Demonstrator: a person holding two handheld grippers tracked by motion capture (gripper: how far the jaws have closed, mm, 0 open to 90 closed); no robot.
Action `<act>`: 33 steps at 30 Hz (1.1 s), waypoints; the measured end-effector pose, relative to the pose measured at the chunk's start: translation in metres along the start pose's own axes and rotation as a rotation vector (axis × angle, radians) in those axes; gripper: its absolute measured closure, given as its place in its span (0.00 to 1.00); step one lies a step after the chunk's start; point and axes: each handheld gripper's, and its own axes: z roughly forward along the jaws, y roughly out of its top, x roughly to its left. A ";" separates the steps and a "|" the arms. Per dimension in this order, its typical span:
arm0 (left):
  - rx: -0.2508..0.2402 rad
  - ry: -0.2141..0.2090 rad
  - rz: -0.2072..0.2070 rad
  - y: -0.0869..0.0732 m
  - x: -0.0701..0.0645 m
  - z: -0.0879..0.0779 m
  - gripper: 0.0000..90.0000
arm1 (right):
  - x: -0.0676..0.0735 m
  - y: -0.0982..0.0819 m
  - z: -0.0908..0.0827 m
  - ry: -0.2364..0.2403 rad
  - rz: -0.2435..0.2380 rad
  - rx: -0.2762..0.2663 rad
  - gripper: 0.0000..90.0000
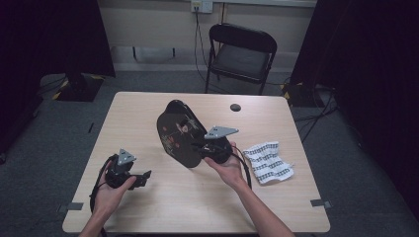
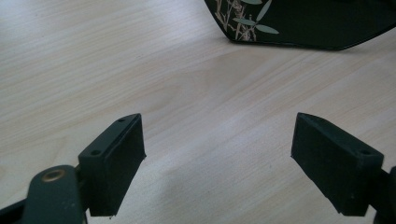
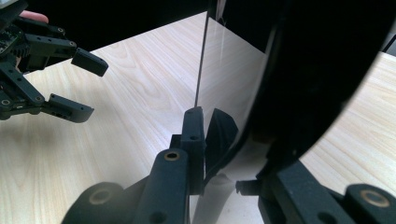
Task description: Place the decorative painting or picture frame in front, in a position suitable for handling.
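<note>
1. One black plate [image 1: 175, 133] with a plant-and-flower pattern stands tilted up on its edge near the middle of the desk [image 1: 148, 207], a little toward the far edge. Its low rim meets the desktop.
2. The right hand-held gripper [image 1: 197, 146] has the plate's near rim between its jaws, nearly closed and pressing on it. In the right gripper view the plate [image 3: 322, 70] is dark and glossy, cut off at the top and right, and the jaw behind it is mostly hidden.
3. The left hand-held gripper [image 1: 146, 178] sits near the desk's near-left corner, well apart from the plate. Its jaws stand wide open with nothing between them; the left gripper view shows bare wood there, and a slice of the plate [image 2: 303, 23] cut off at the top edge.
4. One patterned white cloth [image 1: 268, 162] lies crumpled toward the right edge of the desk, near the right hand [image 1: 228, 168].
5. One small dark round spot [image 1: 235, 107] sits near the far edge; what it is cannot be made out.
6. One black folding chair [image 1: 240, 55] stands beyond the desk.
</note>
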 end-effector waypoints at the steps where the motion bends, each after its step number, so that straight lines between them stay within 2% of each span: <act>1: 0.002 -0.002 0.000 0.000 0.000 0.000 0.19 | 0.000 0.000 -0.001 0.000 0.002 -0.001 0.87; 10: 0.004 0.002 -0.006 0.000 0.000 0.000 0.19 | -0.001 -0.006 -0.014 0.013 0.007 -0.006 0.87; 17: 0.001 0.038 -0.016 0.000 0.001 -0.002 0.20 | -0.001 -0.012 -0.024 0.013 0.010 -0.009 0.87; 23: -0.014 0.040 -0.011 0.000 0.000 -0.001 0.21 | -0.001 -0.017 -0.033 0.013 0.003 -0.009 0.87; 25: -0.021 0.028 -0.021 0.000 0.000 -0.001 0.21 | -0.001 -0.018 -0.035 0.015 0.001 -0.008 0.87; 30: -0.027 0.053 -0.004 0.001 -0.001 0.000 0.21 | -0.001 -0.022 -0.042 0.024 0.001 -0.005 0.87; 33: -0.028 0.051 -0.035 0.002 0.001 0.001 0.21 | -0.001 -0.025 -0.048 0.030 0.003 -0.003 0.87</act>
